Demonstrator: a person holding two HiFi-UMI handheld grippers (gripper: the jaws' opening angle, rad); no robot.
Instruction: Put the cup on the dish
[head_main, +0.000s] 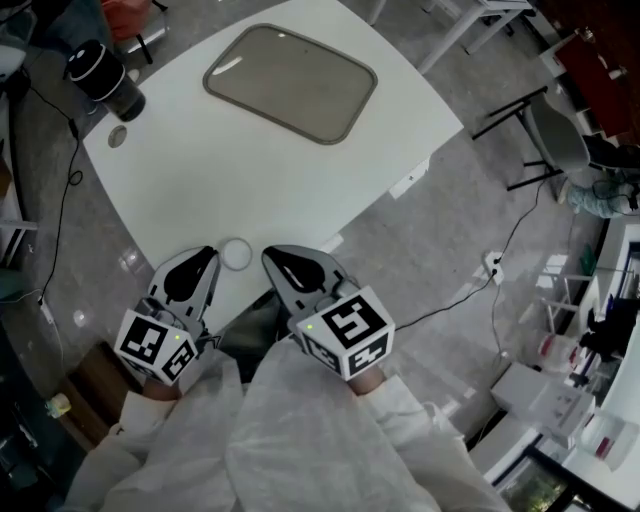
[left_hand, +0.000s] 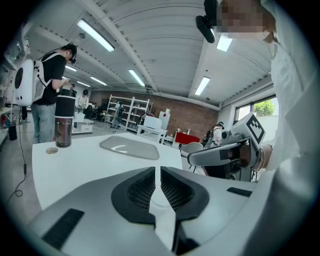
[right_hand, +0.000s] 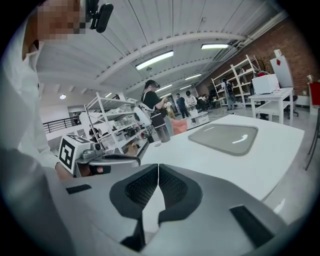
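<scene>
A dark cup (head_main: 105, 78) with a black top stands at the white table's far left corner, also in the left gripper view (left_hand: 63, 125) and the right gripper view (right_hand: 162, 132). The grey rounded dish (head_main: 290, 82) lies at the far middle of the table (left_hand: 129, 148) (right_hand: 223, 138). My left gripper (head_main: 203, 258) (left_hand: 157, 172) and right gripper (head_main: 276, 258) (right_hand: 158, 170) hover side by side over the table's near edge, far from both. Each has its jaws shut with nothing between them.
A small round disc (head_main: 117, 137) lies beside the cup. A pale round spot (head_main: 236, 253) sits on the table (head_main: 250, 190) between the two grippers. Chairs and cables stand on the floor to the right; people and shelves are far behind.
</scene>
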